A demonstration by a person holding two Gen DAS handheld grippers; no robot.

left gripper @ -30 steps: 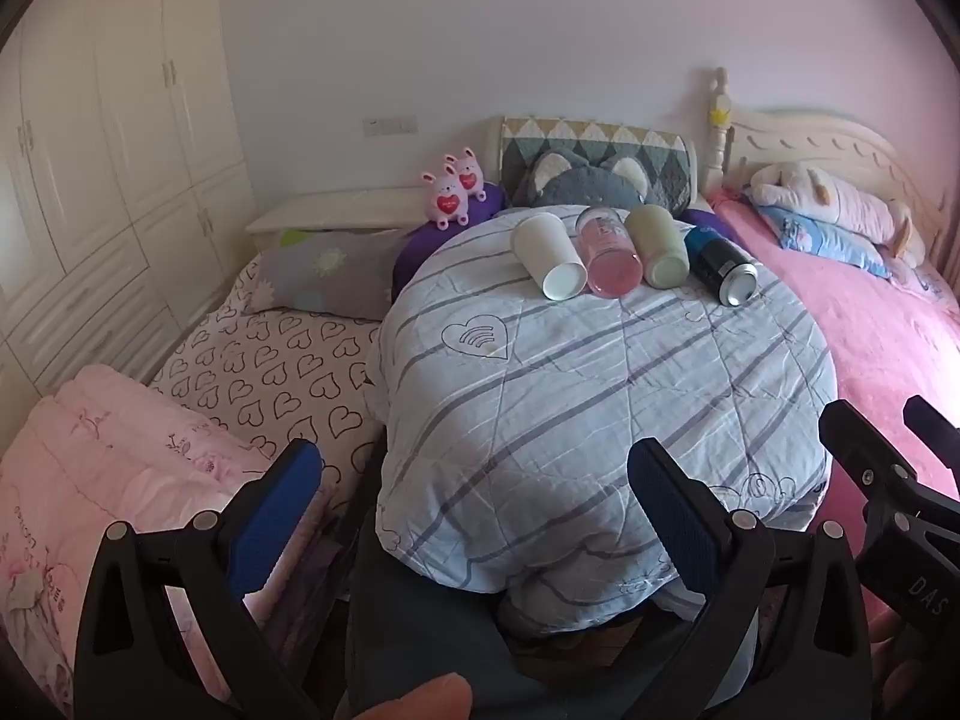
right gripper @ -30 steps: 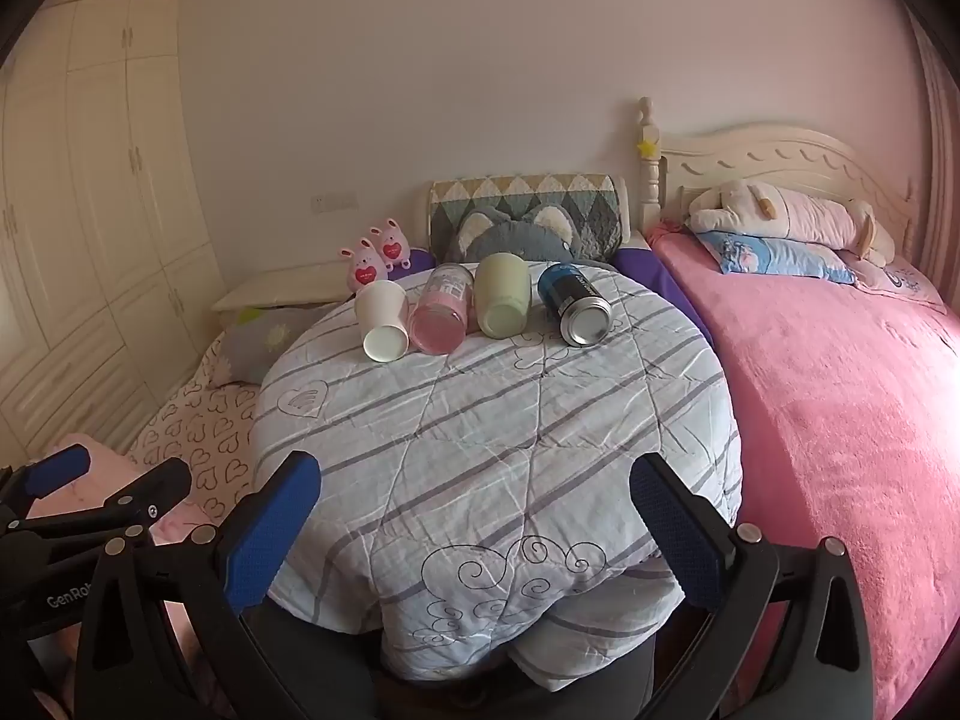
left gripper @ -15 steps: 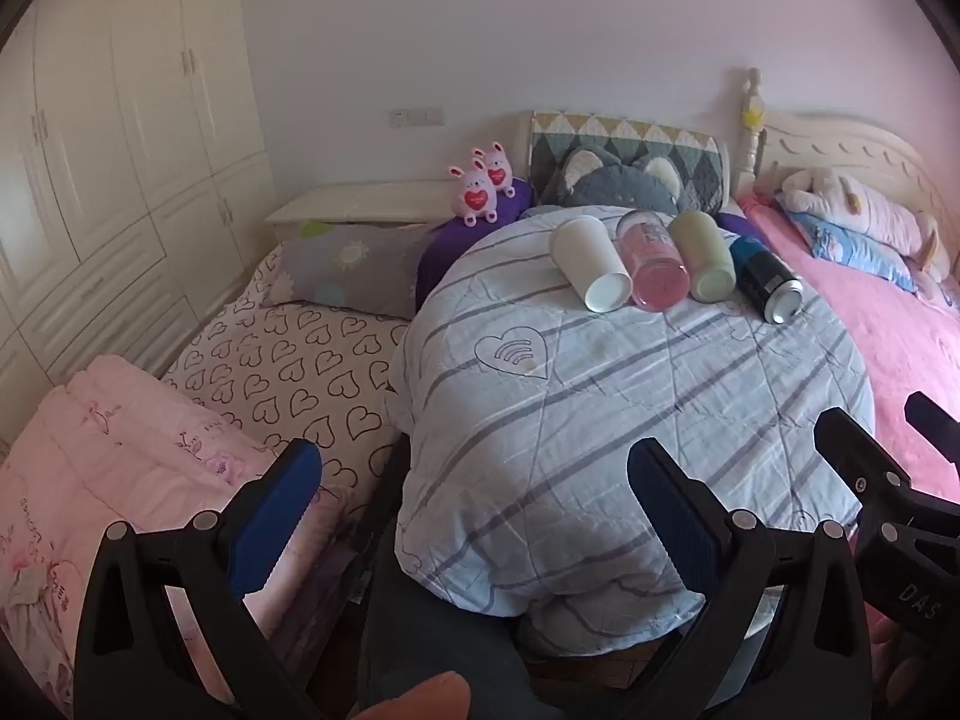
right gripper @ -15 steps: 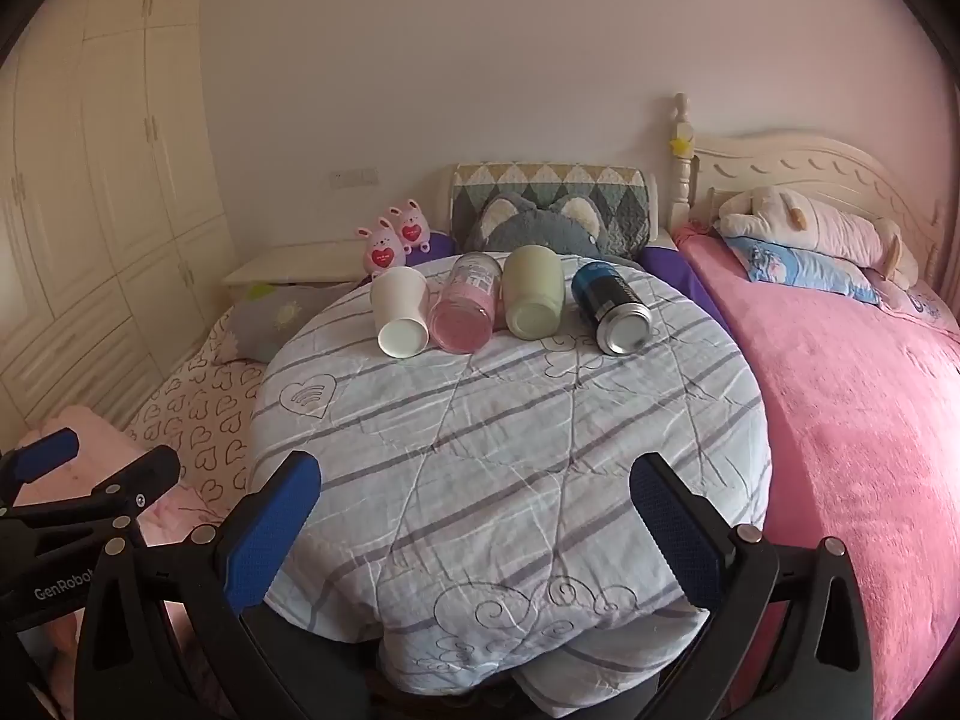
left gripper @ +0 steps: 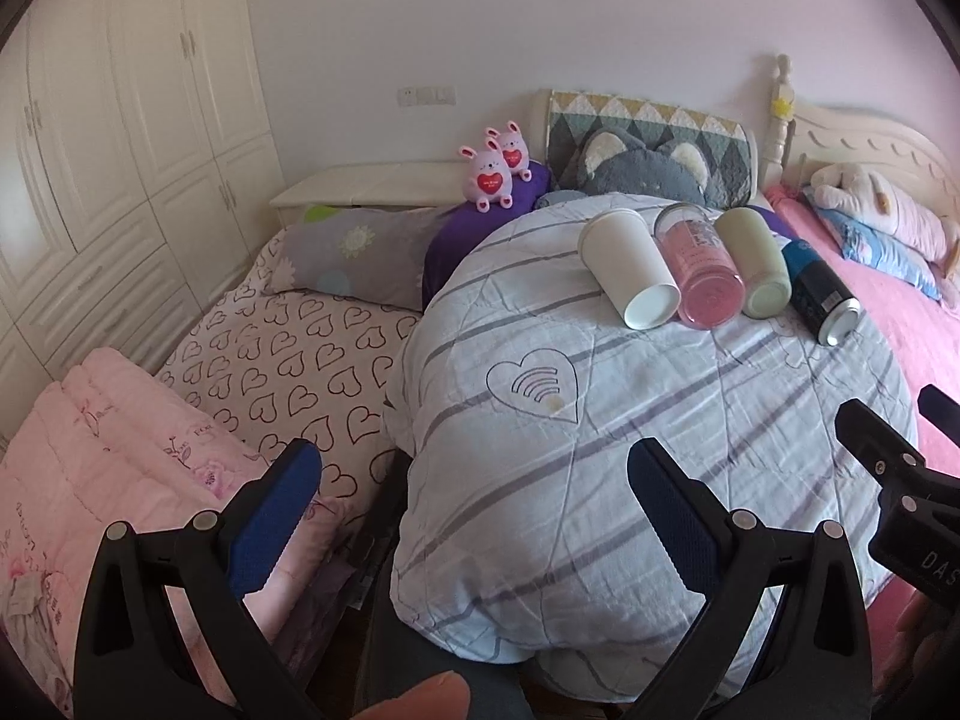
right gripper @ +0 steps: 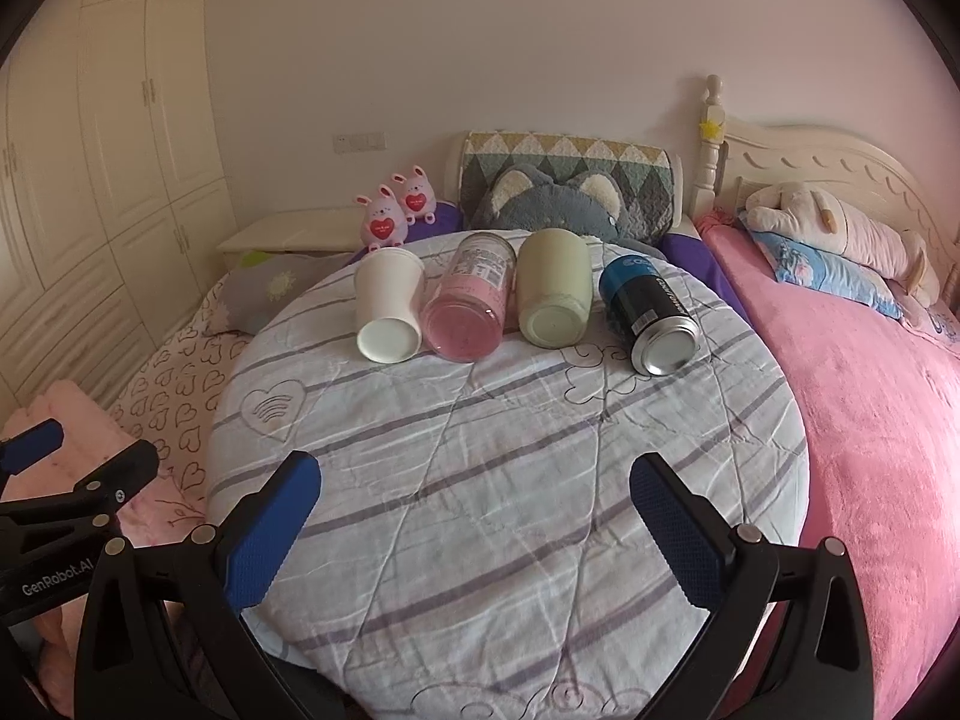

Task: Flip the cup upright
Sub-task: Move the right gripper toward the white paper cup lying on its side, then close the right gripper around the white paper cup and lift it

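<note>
Both grippers we hold are spread wide with nothing between their blue pads. Our left gripper (left gripper: 474,501) hangs over the near left edge of the round table covered by a striped quilt (left gripper: 630,432), half above the heart-patterned bedsheet (left gripper: 288,372). Our right gripper (right gripper: 474,516) sits over the quilt's near edge, roughly centred on the table.

Four containers lie on their sides in a row at the far side of the quilt, well apart from both grippers. From our left they run: a white paper cup (right gripper: 389,309), a pink jar (right gripper: 471,306), a pale green cup (right gripper: 553,294) and a blue and black can (right gripper: 651,315). We see the first three touching one another side by side, while the can lies just beside the green cup with a small gap.

Each one's long axis runs from the far side toward us, and in the right wrist view the closed bottoms face us. The white cup's wider rim points away toward the two pink bunny toys (right gripper: 396,213); its narrow base faces us. In the left wrist view the same white cup (left gripper: 630,267) lies ahead and to the right of our left gripper, angled with its base end nearer and to the right.

Behind the row rests a grey cat cushion (right gripper: 552,204).
</note>
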